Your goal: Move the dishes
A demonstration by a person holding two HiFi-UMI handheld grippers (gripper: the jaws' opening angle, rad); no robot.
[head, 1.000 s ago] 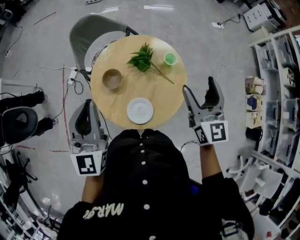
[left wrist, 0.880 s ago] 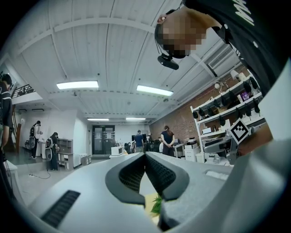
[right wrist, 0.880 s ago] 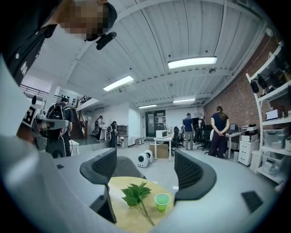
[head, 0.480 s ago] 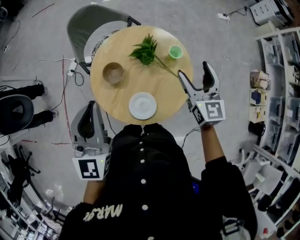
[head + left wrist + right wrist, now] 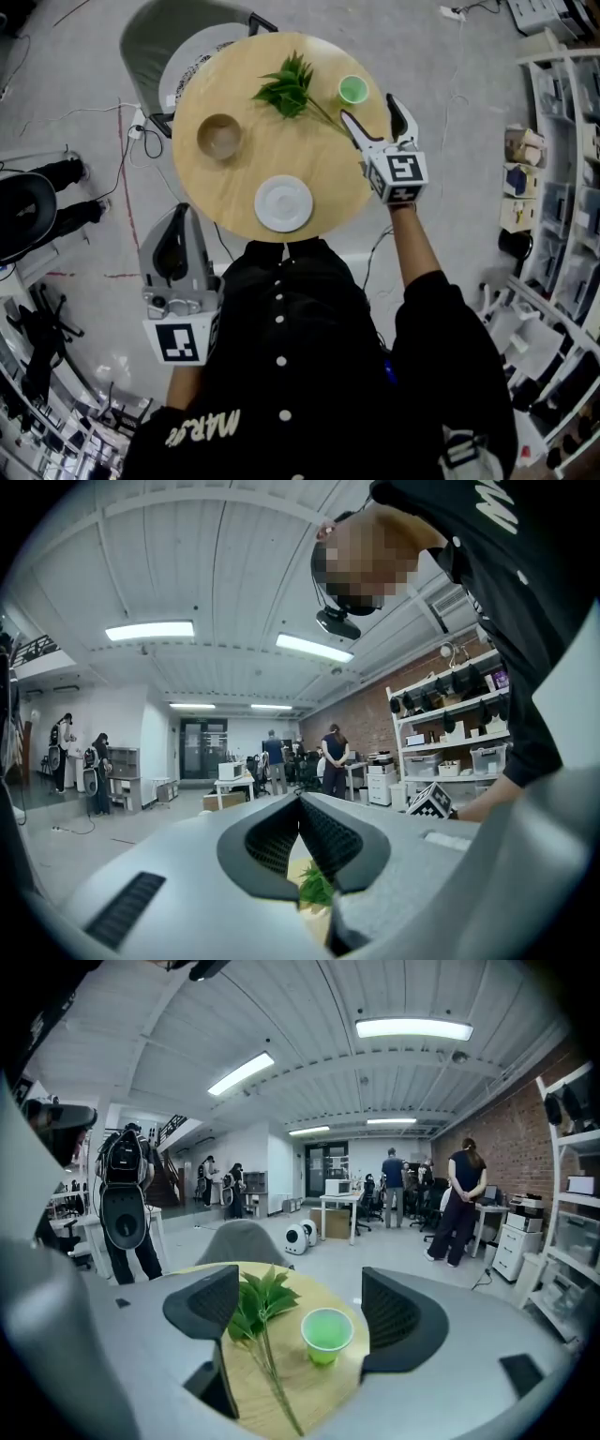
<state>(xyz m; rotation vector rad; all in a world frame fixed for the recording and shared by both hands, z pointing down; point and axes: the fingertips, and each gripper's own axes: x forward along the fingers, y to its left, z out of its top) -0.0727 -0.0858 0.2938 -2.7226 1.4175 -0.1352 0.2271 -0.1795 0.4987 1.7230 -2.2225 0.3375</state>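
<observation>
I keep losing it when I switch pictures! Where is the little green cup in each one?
Head view: the green cup stands near the table's upper right edge, just ahead of the right gripper.
Right gripper view: the cup is low in the middle, seen between the spread fingers.
Left gripper view: not in it.
Shared landmark: the leafy sprig, lying just left of the cup, also shows in the left gripper view.

The left tongs (image 5: 180, 217) are held back close beside the torso (image 5: 281, 356), pointing forward, with their jaws pressed together and nothing between them. The right arm (image 5: 420, 281), in a dark sleeve, is stretched out straight, well ahead of the left tongs. The right tongs (image 5: 370, 111) at its end point forward and slightly left, their jaws spread wide and gripping nothing
</observation>
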